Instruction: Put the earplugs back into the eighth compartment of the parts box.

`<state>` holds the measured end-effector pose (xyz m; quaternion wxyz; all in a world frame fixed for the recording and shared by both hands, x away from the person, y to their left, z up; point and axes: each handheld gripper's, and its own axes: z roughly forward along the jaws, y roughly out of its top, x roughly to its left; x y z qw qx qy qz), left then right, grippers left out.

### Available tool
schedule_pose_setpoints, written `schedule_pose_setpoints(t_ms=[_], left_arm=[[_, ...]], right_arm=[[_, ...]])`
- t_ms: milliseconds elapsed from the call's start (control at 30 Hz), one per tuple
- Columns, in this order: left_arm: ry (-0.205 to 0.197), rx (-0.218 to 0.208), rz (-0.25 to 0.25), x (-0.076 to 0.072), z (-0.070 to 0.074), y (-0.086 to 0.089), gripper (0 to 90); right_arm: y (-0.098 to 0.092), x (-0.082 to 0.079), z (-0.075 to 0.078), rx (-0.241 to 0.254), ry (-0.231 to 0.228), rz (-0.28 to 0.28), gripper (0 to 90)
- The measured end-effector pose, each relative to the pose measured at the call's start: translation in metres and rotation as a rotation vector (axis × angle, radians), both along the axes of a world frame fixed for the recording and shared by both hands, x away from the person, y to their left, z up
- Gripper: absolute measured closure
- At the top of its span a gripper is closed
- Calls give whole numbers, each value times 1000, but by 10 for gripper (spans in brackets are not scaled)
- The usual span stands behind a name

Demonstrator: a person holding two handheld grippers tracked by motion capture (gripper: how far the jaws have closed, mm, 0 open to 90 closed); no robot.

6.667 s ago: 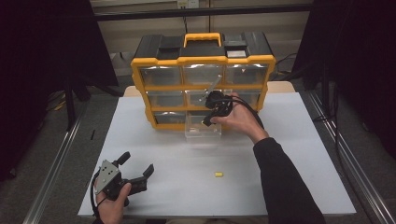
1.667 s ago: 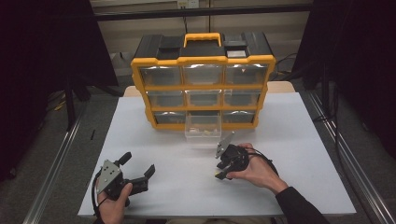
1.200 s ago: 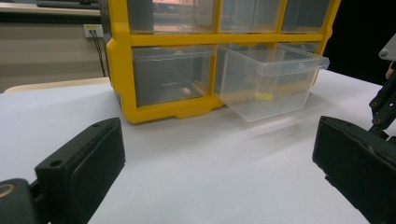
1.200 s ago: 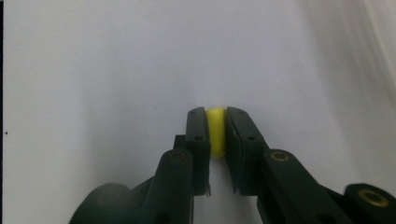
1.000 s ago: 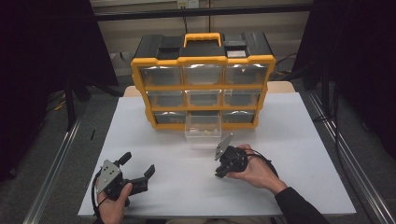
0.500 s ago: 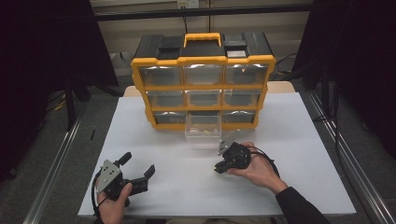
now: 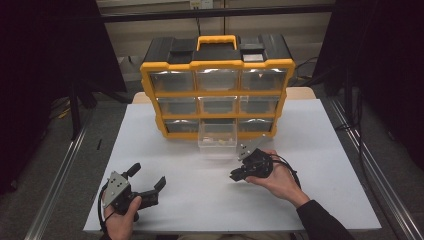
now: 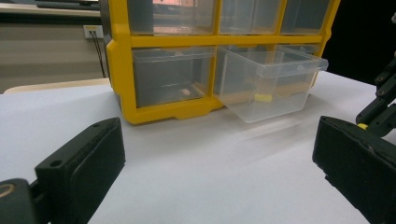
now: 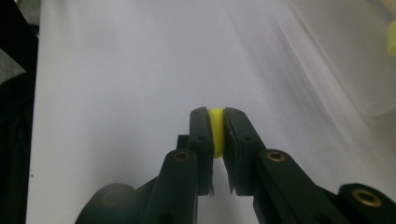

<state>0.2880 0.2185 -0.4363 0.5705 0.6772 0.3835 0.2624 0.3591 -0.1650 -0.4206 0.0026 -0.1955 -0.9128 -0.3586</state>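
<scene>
While the left gripper [image 7: 146, 184] rests open-fingered, the right gripper [image 9: 215, 122] pinches a small yellow piece [image 9: 216, 130] near the pulled-out clear drawer [image 7: 217, 140].

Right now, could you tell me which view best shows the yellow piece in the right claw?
The right gripper view: the yellow piece sits close up, pinched in the right claw. The left gripper view shows a yellow speck at its right edge; in the high view it is too small to tell.
</scene>
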Motion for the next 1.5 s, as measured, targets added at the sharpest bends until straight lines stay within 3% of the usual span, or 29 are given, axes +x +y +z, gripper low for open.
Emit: schedule_pose_setpoints(t_ms=[700, 1000, 1500], left_arm=[[1, 3, -1, 0, 0, 0, 26], [0, 7, 1, 0, 0, 0, 26], [0, 5, 0, 0, 0, 0, 26]], right_arm=[[-7, -3, 19, 67, -55, -16, 827], [-10, -3, 34, 95, -86, -16, 826], [3, 5, 57, 128, -127, -4, 827]])
